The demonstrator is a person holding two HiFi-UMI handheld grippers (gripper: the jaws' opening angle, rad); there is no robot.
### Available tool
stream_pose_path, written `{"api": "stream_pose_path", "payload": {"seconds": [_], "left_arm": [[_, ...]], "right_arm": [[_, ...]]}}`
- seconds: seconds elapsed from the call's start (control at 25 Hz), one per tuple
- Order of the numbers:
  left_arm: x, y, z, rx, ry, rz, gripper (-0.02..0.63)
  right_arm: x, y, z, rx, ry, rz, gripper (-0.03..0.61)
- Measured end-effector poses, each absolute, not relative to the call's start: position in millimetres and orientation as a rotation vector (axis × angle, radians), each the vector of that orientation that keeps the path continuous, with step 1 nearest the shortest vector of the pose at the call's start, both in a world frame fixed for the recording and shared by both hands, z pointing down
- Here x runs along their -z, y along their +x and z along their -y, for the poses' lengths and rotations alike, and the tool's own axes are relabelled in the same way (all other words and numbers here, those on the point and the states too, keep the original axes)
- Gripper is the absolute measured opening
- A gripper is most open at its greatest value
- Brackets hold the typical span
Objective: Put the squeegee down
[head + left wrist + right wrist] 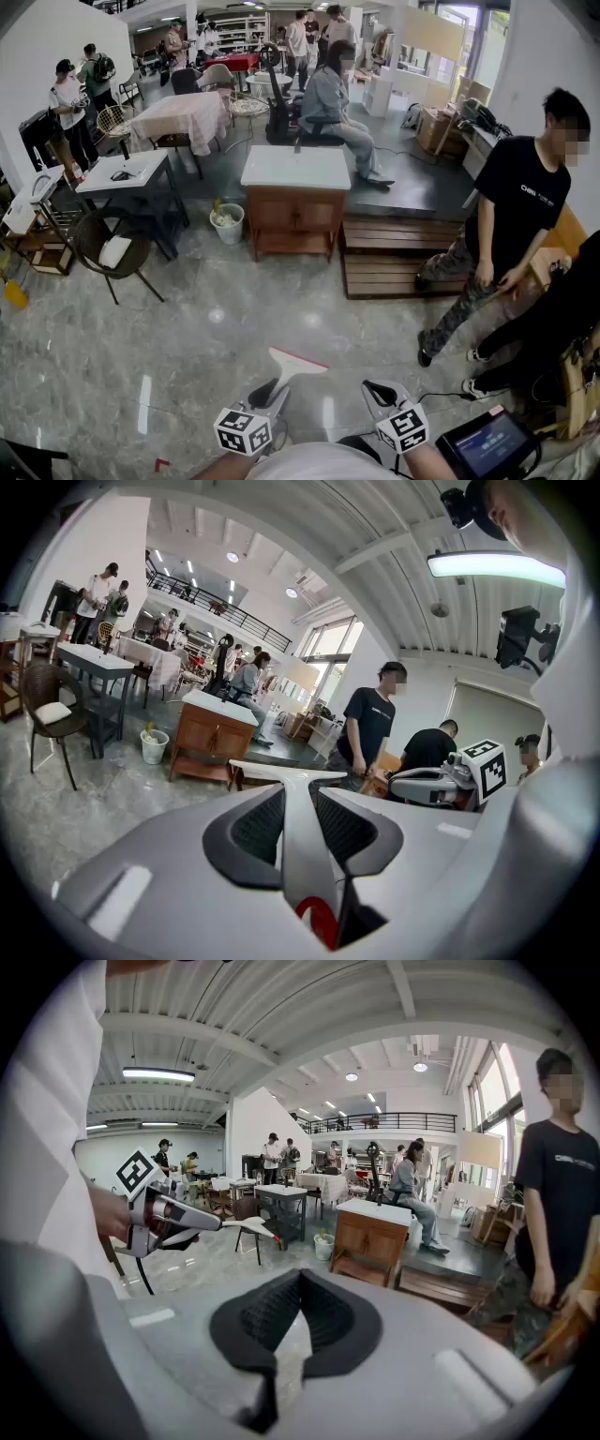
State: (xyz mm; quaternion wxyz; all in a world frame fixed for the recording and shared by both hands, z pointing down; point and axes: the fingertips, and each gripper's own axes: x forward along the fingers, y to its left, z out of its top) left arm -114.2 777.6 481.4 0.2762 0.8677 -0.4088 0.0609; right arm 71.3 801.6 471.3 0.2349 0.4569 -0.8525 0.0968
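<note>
In the head view my left gripper (pixel 271 391) is shut on the handle of a white squeegee (pixel 296 363), whose red-edged blade sticks out forward above the marble floor. In the left gripper view the squeegee handle (pixel 303 841) runs between the two dark pads, and its blade (pixel 281 772) lies crosswise beyond the tips. My right gripper (pixel 377 390) hangs beside it on the right, shut with nothing in it. Its pads meet at the tips (pixel 299 1277) in the right gripper view, which also shows the left gripper (pixel 167 1215) holding the squeegee (pixel 247 1229) off to the left.
A wooden cabinet with a white top (pixel 295 170) stands ahead, with a white bucket (pixel 227 223) on its left and a wooden platform (pixel 394 258) on its right. A dark chair (pixel 111 249) is at left. People (pixel 514 211) stand close at right, near a small screen (pixel 487 445).
</note>
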Motion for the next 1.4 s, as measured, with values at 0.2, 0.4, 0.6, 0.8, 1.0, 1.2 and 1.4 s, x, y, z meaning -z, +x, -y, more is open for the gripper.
{"api": "stream_pose_path", "payload": {"seconds": [0.2, 0.4, 0.6, 0.8, 1.0, 1.2, 1.4], "left_arm": [[-493, -152, -754, -0.160, 2.318, 1.153, 0.115], [-501, -166, -730, -0.147, 2.270, 1.210, 0.115], [-503, -155, -679, -0.161, 2.223, 1.269, 0.115], [-497, -110, -604, -0.184, 2.208, 1.318, 0.115], [-484, -67, -525, -0.167, 2.213, 1.390, 0.115], [-481, -35, -458, -0.149, 2.192, 1.415, 0.115], [-485, -24, -404, -0.149, 2.182, 1.415, 0.115]], "right_arm": [[-478, 40, -765, -0.244, 1.245, 2.375, 0.002], [-485, 35, -734, -0.264, 1.214, 2.380, 0.002], [-487, 54, -661, -0.243, 1.209, 2.406, 0.003], [-481, 96, -573, -0.211, 1.191, 2.475, 0.029], [-485, 144, -502, -0.192, 1.174, 2.492, 0.083], [-498, 186, -445, -0.210, 1.156, 2.477, 0.086], [-503, 203, -393, -0.238, 1.204, 2.475, 0.086]]}}
